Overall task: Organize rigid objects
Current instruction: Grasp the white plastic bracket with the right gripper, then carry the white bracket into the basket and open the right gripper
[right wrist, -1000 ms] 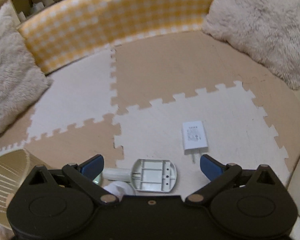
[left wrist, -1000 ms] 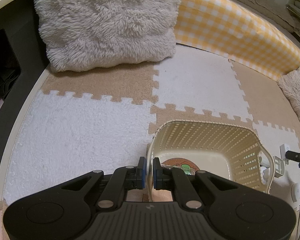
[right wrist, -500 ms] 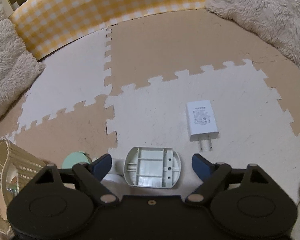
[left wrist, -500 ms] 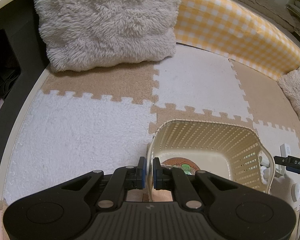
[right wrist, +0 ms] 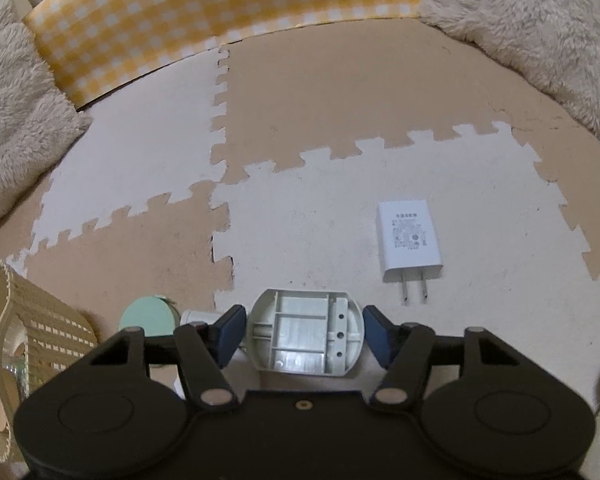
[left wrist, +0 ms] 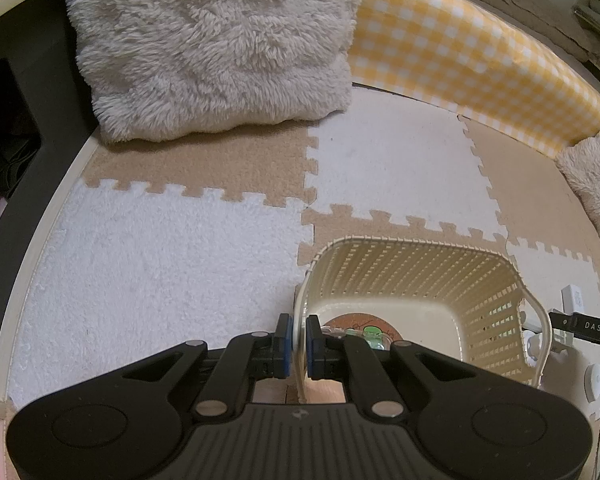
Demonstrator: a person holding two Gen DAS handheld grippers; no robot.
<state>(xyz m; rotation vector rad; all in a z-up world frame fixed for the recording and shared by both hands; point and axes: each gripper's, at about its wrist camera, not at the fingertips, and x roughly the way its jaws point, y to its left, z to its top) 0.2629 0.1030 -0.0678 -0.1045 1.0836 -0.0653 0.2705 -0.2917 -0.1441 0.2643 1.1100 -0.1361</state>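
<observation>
The left gripper (left wrist: 296, 340) is clamped on the rim of the cream basket (left wrist: 416, 276), which sits on the puzzle mat (left wrist: 152, 248). The right gripper (right wrist: 302, 334) has just been closing its 2 fingers around the grey plastic base (right wrist: 306, 334). They look just beside it, not pressing yet. A white charger (right wrist: 410, 240) lies on a white tile, near the base. A green disc (right wrist: 148, 314) sits between base and basket.

Both wrist views tilt steeply floorward, close, sharing the basket (left wrist: 420, 276).
</observation>
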